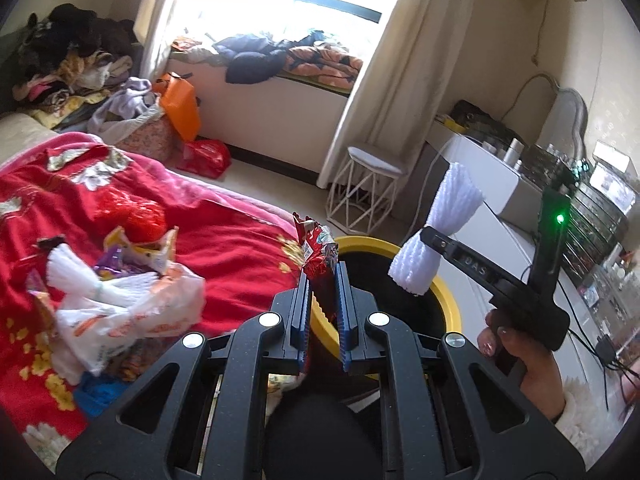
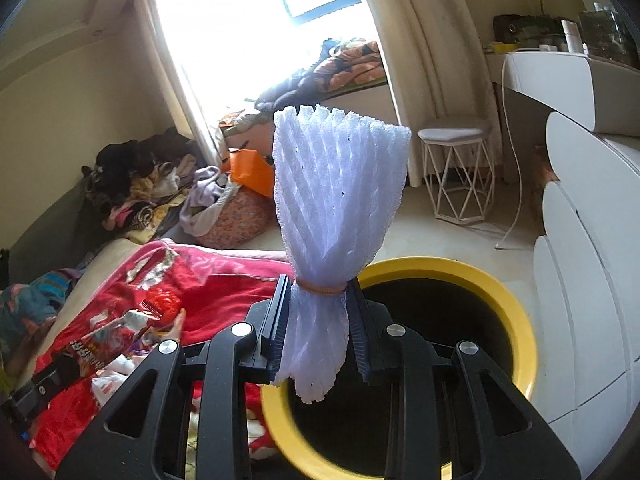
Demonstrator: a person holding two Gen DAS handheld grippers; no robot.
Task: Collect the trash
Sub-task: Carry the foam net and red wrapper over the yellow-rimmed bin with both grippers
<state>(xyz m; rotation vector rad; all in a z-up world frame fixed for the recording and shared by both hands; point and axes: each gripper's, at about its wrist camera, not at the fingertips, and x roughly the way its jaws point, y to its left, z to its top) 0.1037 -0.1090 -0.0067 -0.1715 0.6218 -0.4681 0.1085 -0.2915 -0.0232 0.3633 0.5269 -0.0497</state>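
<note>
Left gripper (image 1: 323, 276): my jaws are clenched on a crumpled red foil snack wrapper (image 1: 316, 246); the wrapper stands up above my blue pads (image 1: 343, 312) and runs down between them.
Right gripper (image 2: 318, 300): I am grasping a white foam fruit net (image 2: 340, 184) at its waist, where a tan rubber band (image 2: 320, 290) cinches it; the net fans out above my fingers and hangs in a narrower bunch below them.
Right gripper seen from my left side: it shows at the right with the same net (image 1: 436, 232) in it, held by a hand (image 1: 516, 356) with a fluffy white cuff (image 1: 588, 412).
Trash bin (image 2: 516, 312): round, yellow rim, black inside, on the floor just beside the bed's near right corner; both my loads are over or near its rim.
Bed (image 1: 224, 236): red floral blanket, to the left of the bin.
Trash on the bed: another foam net (image 1: 84, 280), a white plastic bag with orange print (image 1: 148, 312) and coloured snack wrappers (image 1: 140, 256) lie in a heap at the near left.
Far side: a white wire-legged stool (image 1: 368, 188) stands by the curtain (image 1: 400, 80); clothes are piled on the window ledge (image 1: 280, 92).
Right side: a white dresser (image 2: 580, 264), cluttered on top.
</note>
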